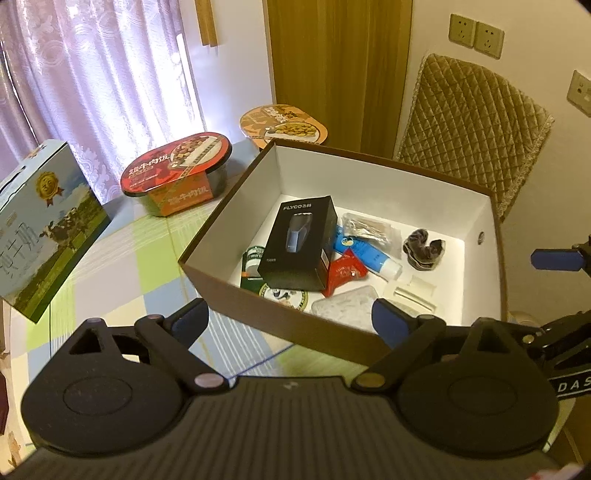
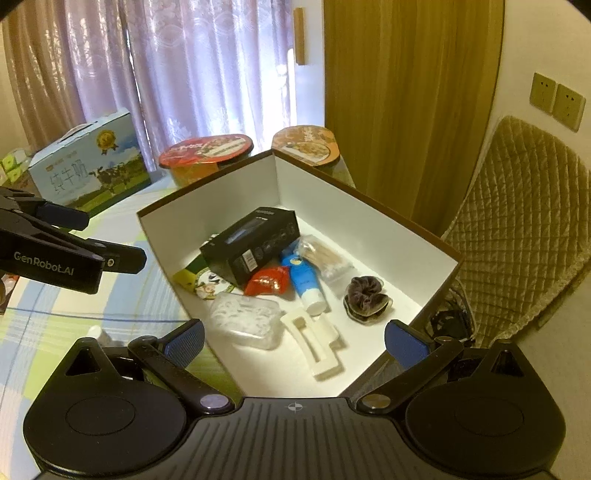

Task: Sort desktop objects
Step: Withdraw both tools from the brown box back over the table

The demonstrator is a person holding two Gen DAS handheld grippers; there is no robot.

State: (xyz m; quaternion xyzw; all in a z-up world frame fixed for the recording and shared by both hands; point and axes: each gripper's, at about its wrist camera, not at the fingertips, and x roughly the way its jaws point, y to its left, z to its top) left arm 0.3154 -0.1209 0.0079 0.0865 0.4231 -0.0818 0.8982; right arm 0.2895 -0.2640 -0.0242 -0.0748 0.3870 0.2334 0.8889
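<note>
pale lace curtains (image 2: 192,74) glow with daylight. wooden door (image 1: 340,70) beside cream wall, sockets (image 1: 476,35). quilted chair back (image 2: 517,229) right.

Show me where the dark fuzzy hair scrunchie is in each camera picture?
Left wrist view: the dark fuzzy hair scrunchie lies right of centre, in the brown cardboard box by its far right wall.
Right wrist view: the scrunchie lies right of centre, near the box's right wall.
Shared landmark: the blue-and-white squeeze tube lies just left of it in both.
</note>
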